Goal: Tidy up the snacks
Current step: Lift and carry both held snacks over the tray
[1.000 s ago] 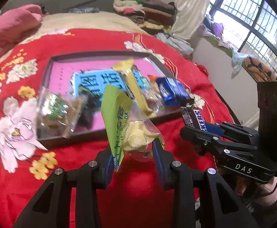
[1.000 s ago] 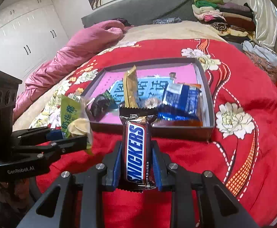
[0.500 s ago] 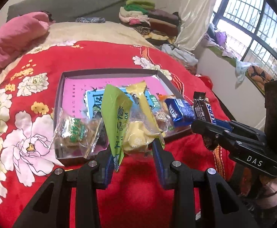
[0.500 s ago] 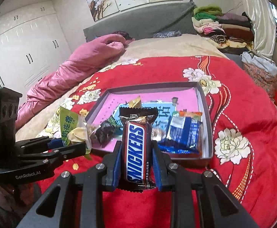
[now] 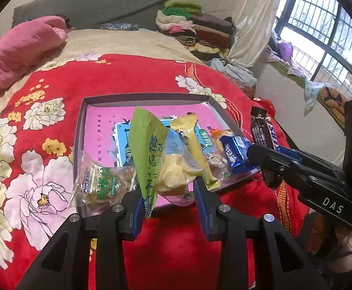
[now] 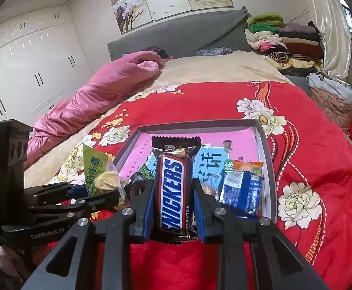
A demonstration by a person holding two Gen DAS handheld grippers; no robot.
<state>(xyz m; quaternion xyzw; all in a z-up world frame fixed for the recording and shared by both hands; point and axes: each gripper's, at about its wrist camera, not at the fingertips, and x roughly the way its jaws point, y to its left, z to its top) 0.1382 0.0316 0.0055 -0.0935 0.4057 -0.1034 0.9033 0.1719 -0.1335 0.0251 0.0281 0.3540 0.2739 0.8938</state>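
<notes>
Both hands have lifted back from the tray (image 6: 265, 169); left fingers (image 5: 151, 166) clamp the green packet, right fingers (image 6: 173, 181) clamp the Snickers, ready for sorting

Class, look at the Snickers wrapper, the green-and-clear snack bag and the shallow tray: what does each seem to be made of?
Snickers wrapper: glossy plastic film, by its sheen and zigzag end.
Green-and-clear snack bag: thin plastic film, part see-through, with the yellow contents showing.
Shallow tray: probably matte grey cardboard, with thin straight walls and a printed pink base.
</notes>
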